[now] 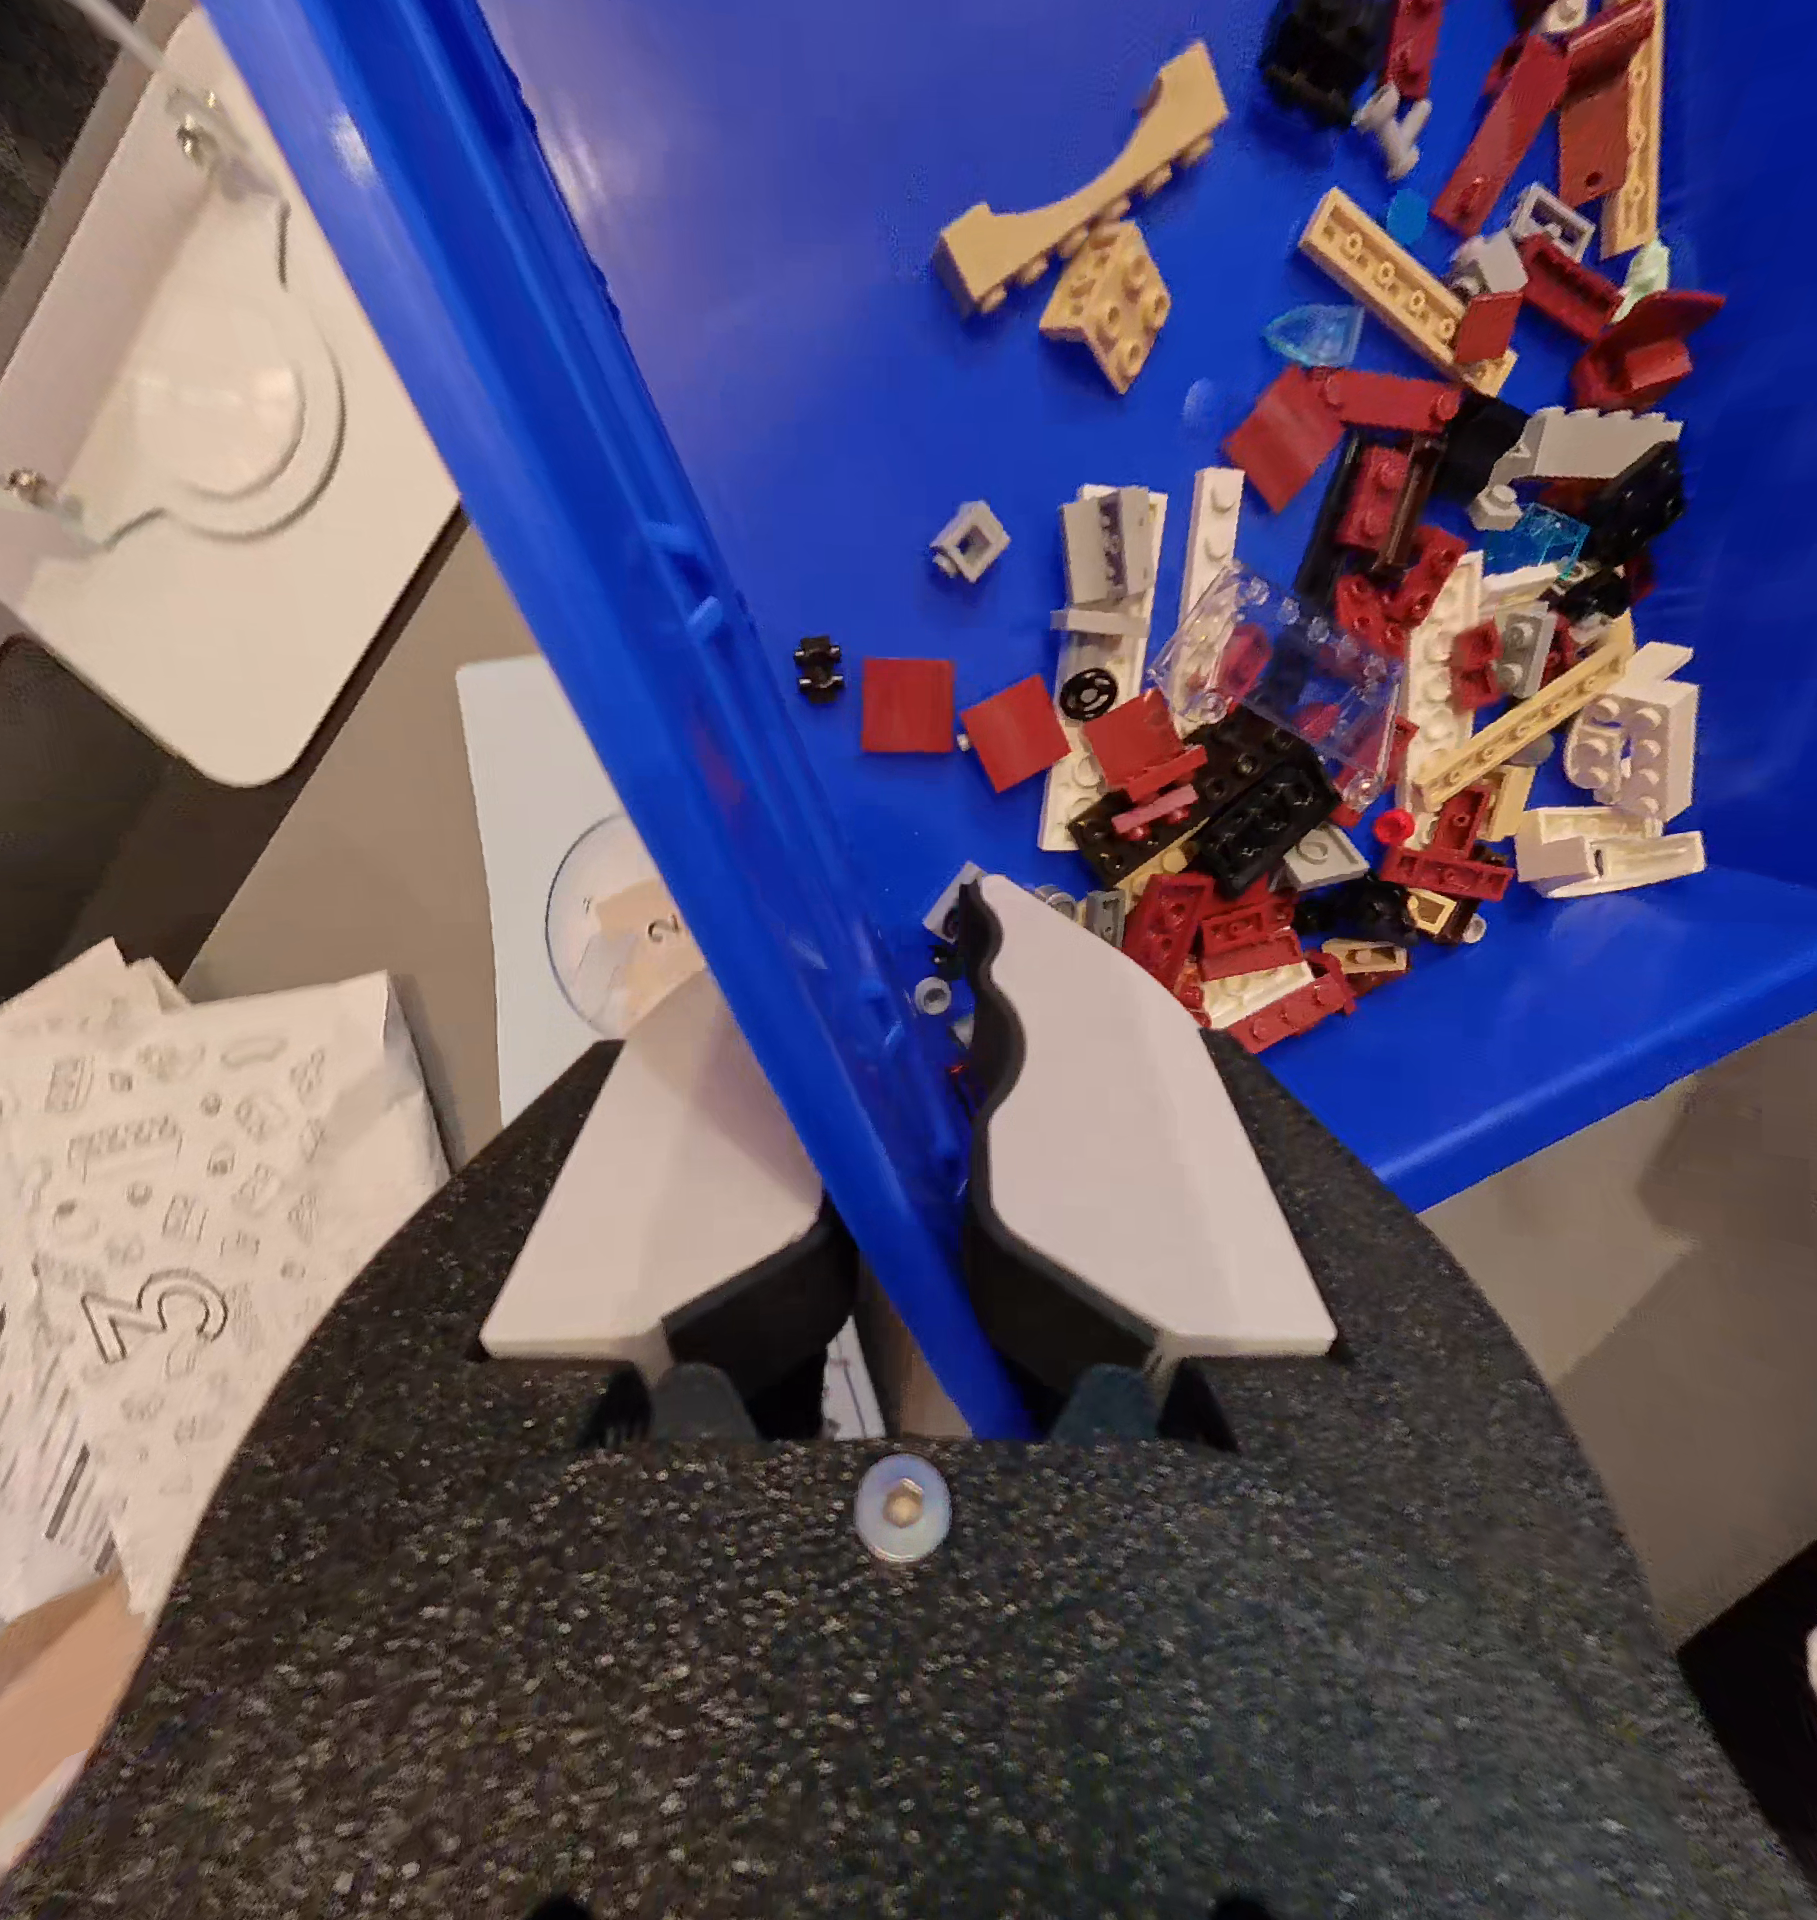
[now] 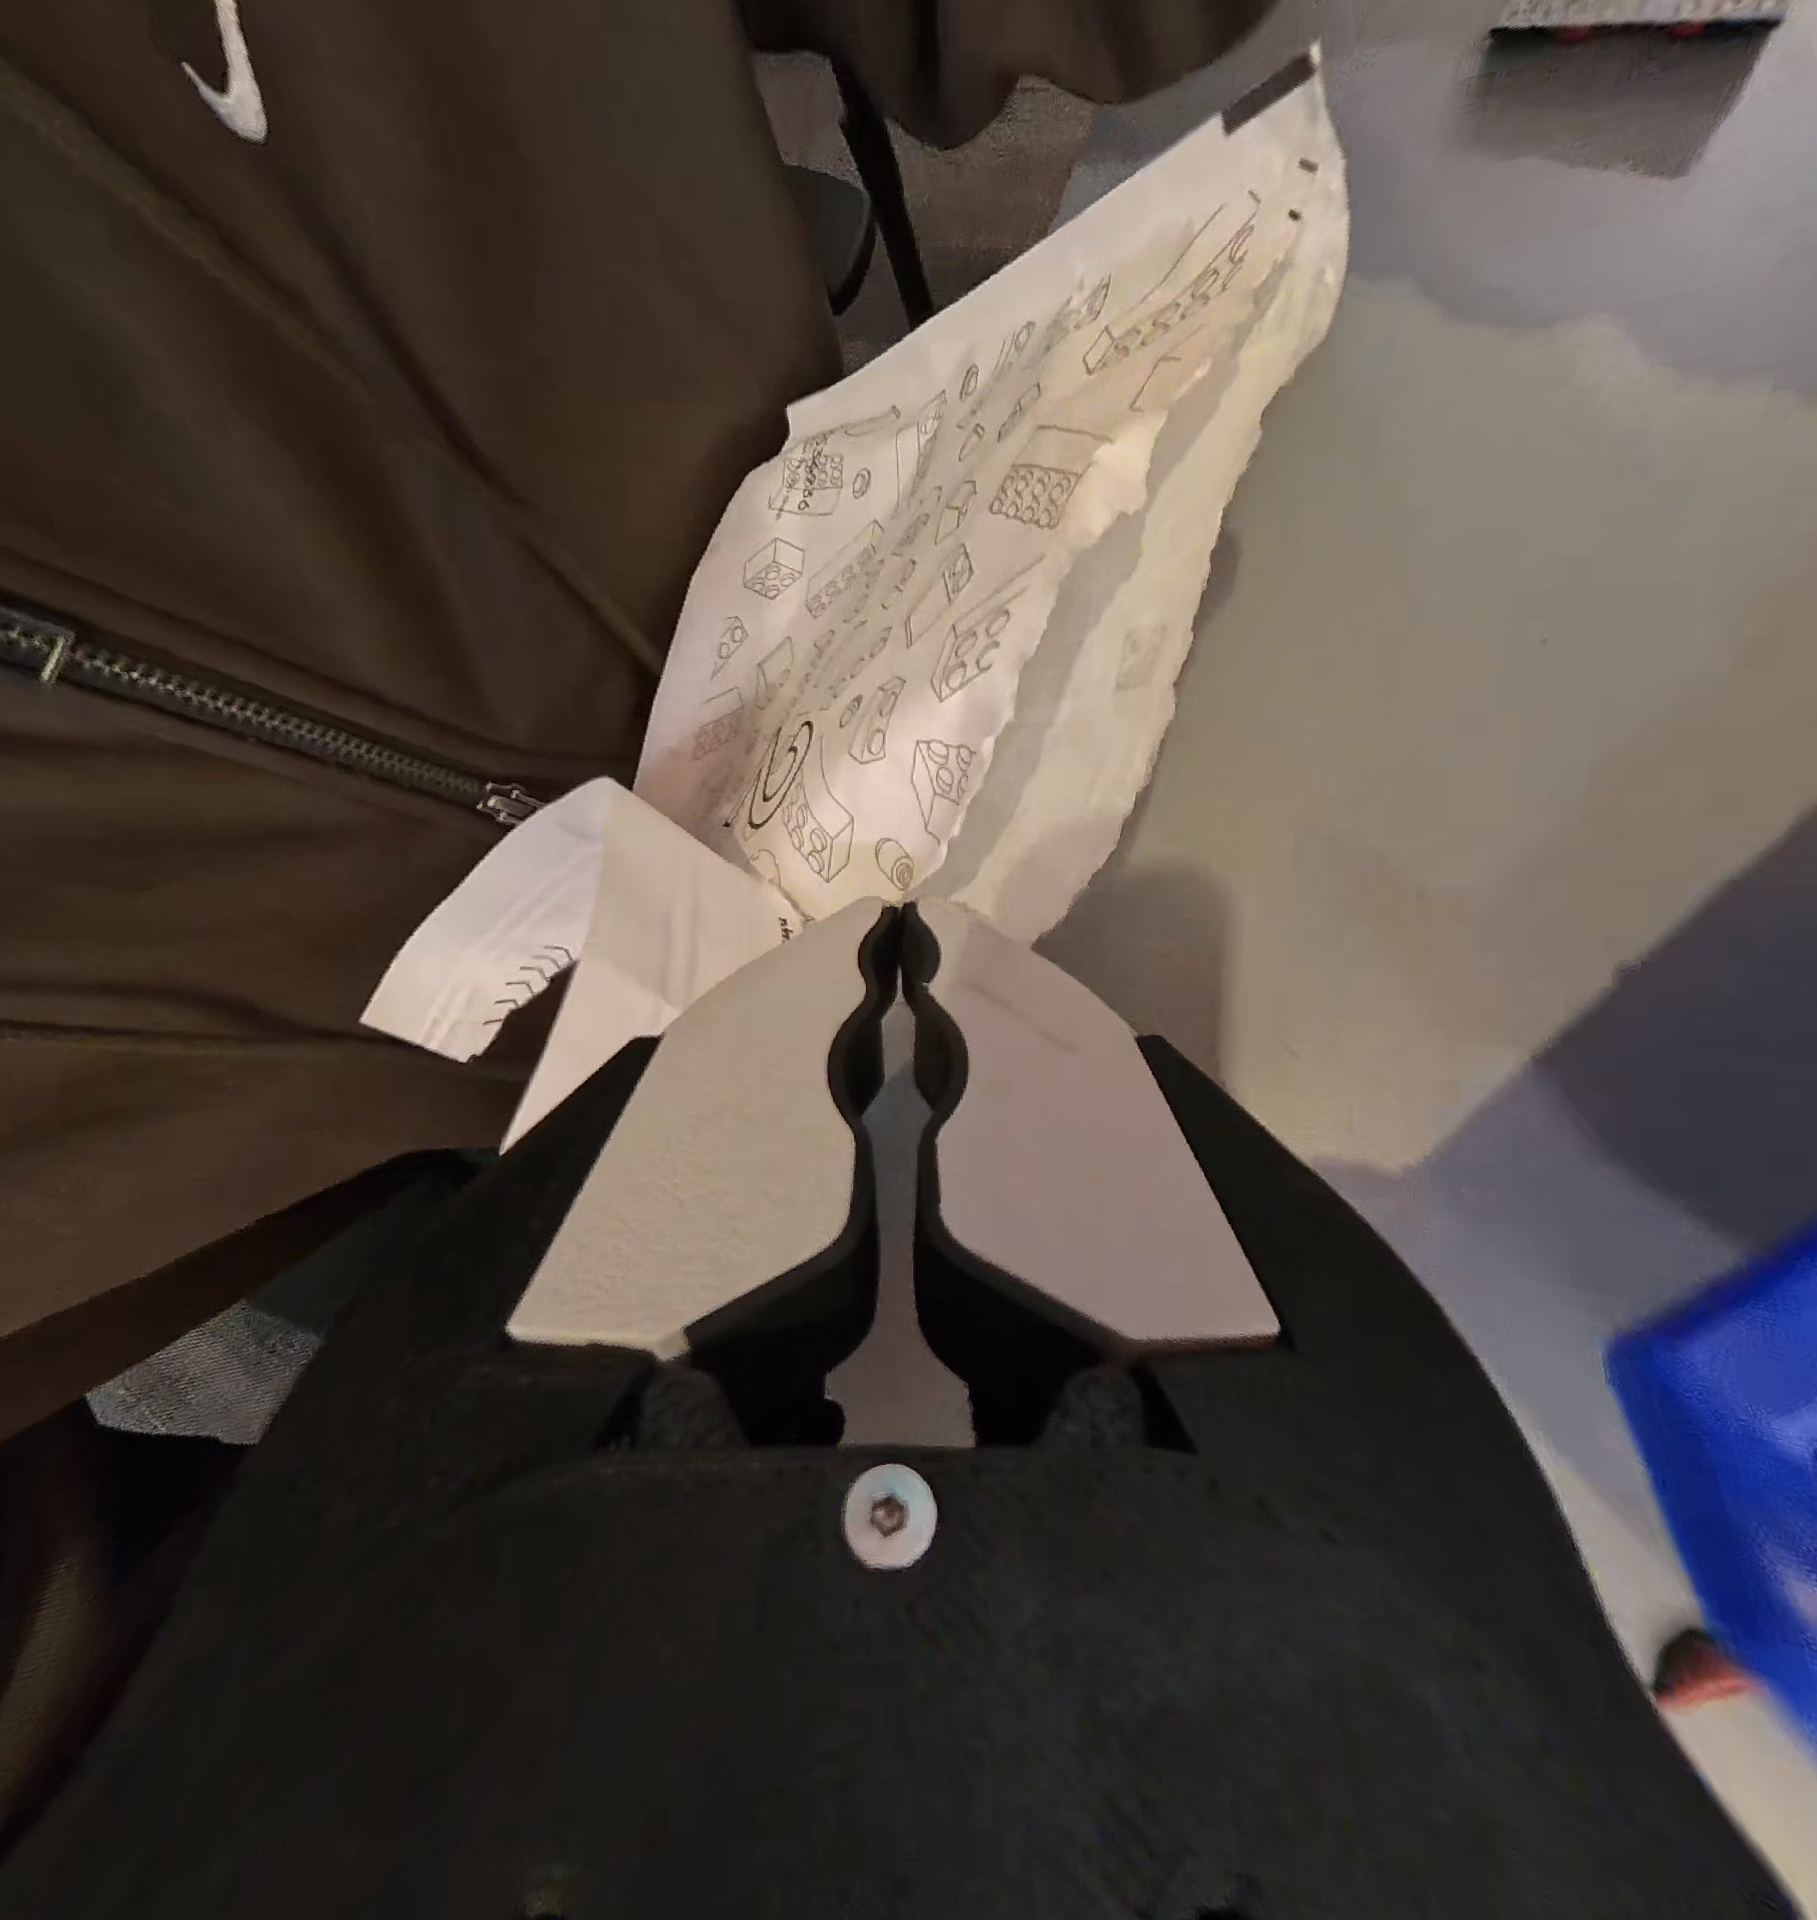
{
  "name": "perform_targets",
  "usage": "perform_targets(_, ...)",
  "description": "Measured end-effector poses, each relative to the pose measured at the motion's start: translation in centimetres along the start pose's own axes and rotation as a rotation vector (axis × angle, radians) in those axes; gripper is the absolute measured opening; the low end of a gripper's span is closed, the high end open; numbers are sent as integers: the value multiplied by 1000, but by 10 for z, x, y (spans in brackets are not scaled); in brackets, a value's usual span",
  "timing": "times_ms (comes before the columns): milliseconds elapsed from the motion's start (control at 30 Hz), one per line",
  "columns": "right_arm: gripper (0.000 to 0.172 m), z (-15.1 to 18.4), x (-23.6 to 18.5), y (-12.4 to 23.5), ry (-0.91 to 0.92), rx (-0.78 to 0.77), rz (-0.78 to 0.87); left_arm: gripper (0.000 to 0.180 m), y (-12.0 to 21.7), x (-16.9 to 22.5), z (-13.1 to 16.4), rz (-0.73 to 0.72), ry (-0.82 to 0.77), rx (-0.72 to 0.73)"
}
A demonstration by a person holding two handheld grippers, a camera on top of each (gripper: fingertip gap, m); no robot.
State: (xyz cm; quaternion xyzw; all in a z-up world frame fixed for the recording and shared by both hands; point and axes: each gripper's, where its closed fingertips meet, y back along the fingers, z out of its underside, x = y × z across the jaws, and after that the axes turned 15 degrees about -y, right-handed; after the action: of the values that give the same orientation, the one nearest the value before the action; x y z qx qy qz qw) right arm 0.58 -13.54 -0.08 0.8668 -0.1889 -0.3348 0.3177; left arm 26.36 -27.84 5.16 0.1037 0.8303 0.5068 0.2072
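In the left wrist view my left gripper (image 1: 842, 956) straddles the side wall of a blue plastic bin (image 1: 779, 312). One finger (image 1: 665, 1143) is outside the wall and the other finger (image 1: 1091, 1091) is inside, both closed against it. A heap of loose toy bricks (image 1: 1403, 675), dark red, white, black, tan and clear, lies on the bin's floor just beyond the inner finger. In the right wrist view my right gripper (image 2: 902, 914) is shut on the edge of a torn white paper bag (image 2: 935, 623) printed with brick outlines, held up off the table.
White printed paper bags (image 1: 156, 1195) lie left of the bin. White stands with clear plastic parts (image 1: 177, 436) sit behind them. A person's brown zipped jacket (image 2: 312, 468) fills the left of the right wrist view. The blue bin (image 2: 1756, 1455) shows at its lower right, on a grey table (image 2: 1455, 623). My right fingertips sit around 30 cm from my left ones.
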Motion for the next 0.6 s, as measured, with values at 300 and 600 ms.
perform_targets(300,0,-7,16,13,-34,86,55,18,25,0,62,-8,96,-5)
perform_targets(600,0,-14,19,3,-54,123,76,18,36,35,54,104,6,8)
